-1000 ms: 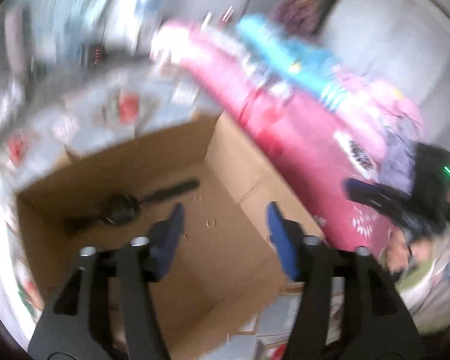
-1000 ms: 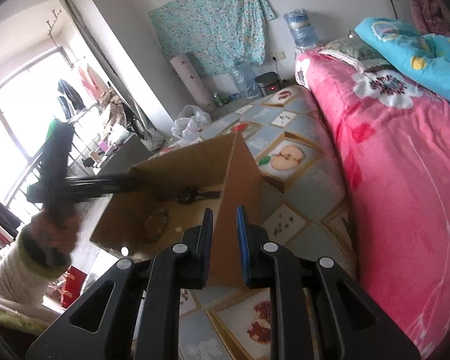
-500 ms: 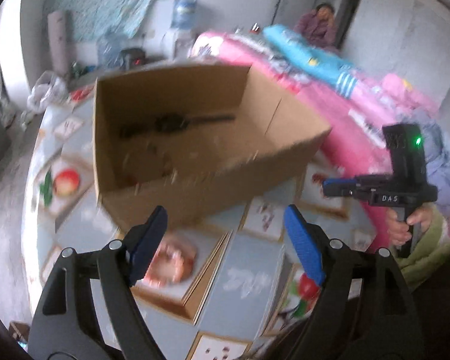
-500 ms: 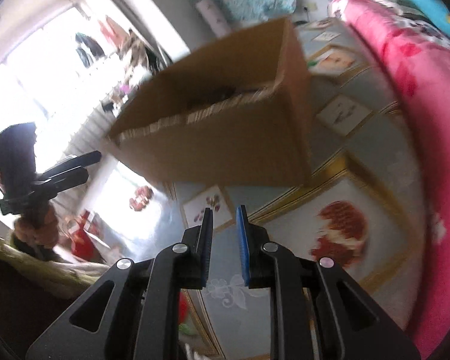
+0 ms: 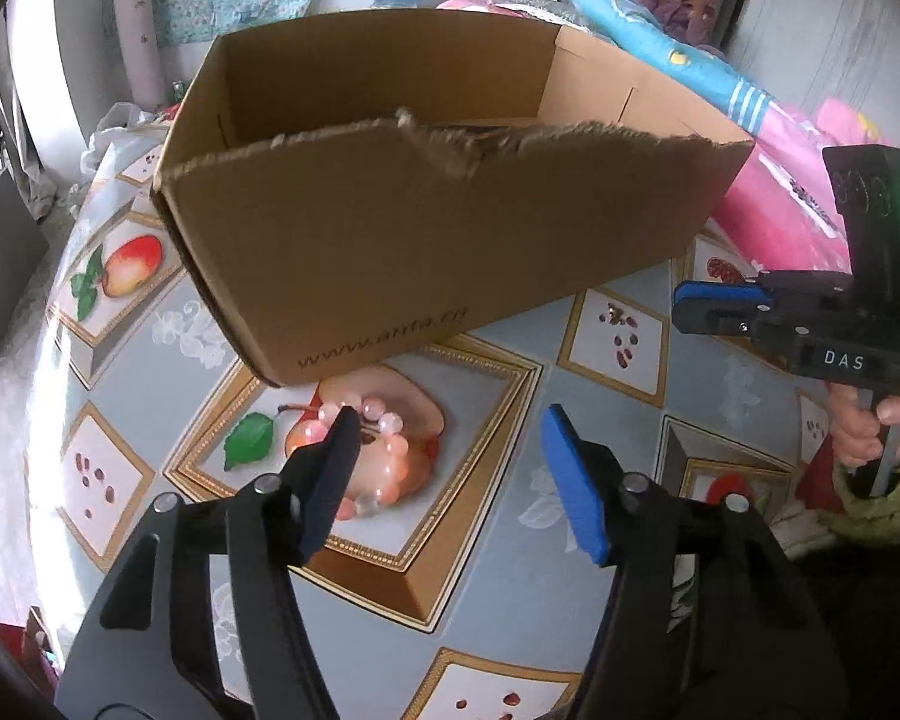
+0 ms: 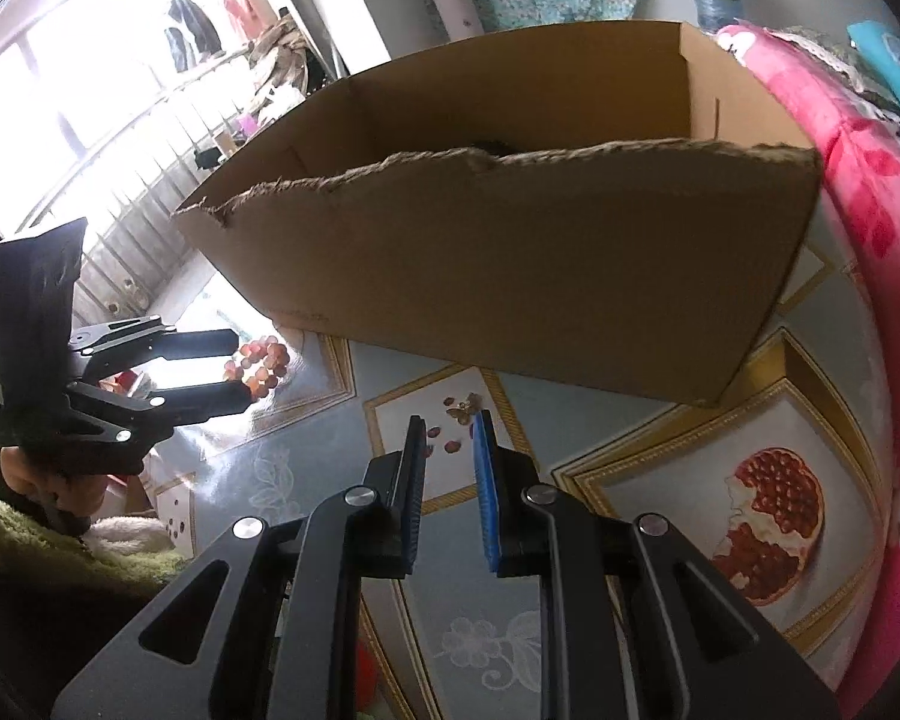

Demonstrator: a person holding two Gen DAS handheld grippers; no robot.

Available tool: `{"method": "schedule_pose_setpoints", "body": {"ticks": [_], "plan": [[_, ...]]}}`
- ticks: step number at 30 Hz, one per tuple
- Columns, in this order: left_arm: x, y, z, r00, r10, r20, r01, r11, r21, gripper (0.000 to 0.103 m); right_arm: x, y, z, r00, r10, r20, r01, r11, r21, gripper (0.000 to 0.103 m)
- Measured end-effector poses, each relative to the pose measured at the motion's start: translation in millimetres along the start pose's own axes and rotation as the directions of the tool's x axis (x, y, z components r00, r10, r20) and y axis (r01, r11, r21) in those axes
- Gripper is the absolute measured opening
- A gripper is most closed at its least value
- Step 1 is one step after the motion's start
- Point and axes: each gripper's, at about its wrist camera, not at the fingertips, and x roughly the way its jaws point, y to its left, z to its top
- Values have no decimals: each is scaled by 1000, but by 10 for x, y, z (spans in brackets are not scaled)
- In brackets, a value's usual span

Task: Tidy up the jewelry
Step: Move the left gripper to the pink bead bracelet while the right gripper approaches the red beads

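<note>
Daylight floods in through the big barred window point(image 6: 90, 108) far left, blown out white. Glare streaks the glossy fruit-patterned floor covering point(image 6: 222, 462). Both pictures are sharp centrally, with fisheye bending and dark vignette at the edges.

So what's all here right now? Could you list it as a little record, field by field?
surface: floor mat printed with fruit pictures
box: open cardboard box, torn front edge
jewelry: pink bead bracelet on the mat, in front of the box
left gripper: open, jaws have just been closing, over the bracelet, not gripping it
right gripper: narrow gap, nothing held
beside: pink bed cover
</note>
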Motion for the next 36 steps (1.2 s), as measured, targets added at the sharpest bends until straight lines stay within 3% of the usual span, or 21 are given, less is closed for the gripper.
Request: {"method": "schedule_pose_setpoints", "body": {"ticks": [6, 11, 36], "plan": [[127, 77, -94, 998, -54, -18, 53, 998, -28, 49, 34, 71, 23, 1000, -8, -11, 8, 1000, -17, 17], [96, 65, -184, 980, -195, -30, 192, 979, -68, 49, 34, 56, 77, 1000, -1, -15, 0, 1000, -20, 17], [98, -28, -166, 989, -145, 2, 145, 988, -54, 50, 353, 285, 72, 991, -132, -10, 128, 973, -191, 16]]}}
